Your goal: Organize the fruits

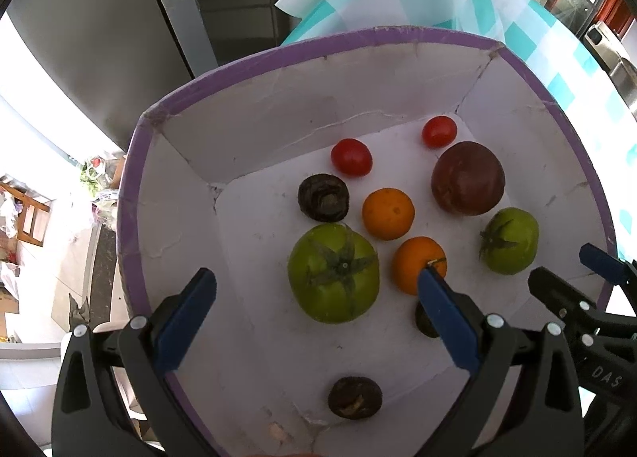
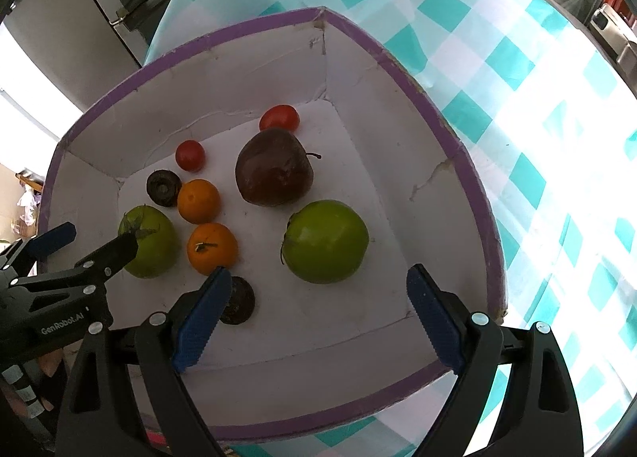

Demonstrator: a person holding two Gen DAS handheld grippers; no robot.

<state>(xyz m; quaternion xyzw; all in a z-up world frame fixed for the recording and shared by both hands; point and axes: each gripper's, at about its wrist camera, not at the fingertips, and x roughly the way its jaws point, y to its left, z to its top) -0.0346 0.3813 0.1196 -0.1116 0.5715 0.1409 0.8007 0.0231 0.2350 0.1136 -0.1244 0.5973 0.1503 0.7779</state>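
Observation:
A white box with a purple rim (image 1: pixel 254 59) (image 2: pixel 434 118) holds several fruits: two green tomatoes (image 1: pixel 333 273) (image 2: pixel 326 241), two oranges (image 1: pixel 388 213) (image 2: pixel 212 248), two small red tomatoes (image 1: pixel 351 157) (image 2: pixel 279 118), a dark red apple (image 1: pixel 467 177) (image 2: pixel 274 166) and small dark round fruits (image 1: pixel 323 197) (image 2: pixel 163 187). My left gripper (image 1: pixel 318 278) is open and empty above the box, around the larger green tomato. My right gripper (image 2: pixel 320 282) is open and empty above the other green tomato; it also shows in the left wrist view (image 1: pixel 573 274).
The box sits on a table with a teal-and-white checked cloth (image 2: pixel 537 118). A grey fridge (image 1: pixel 119 19) stands behind the table. A wooden chair and clutter (image 1: pixel 28 218) lie on the floor at the left.

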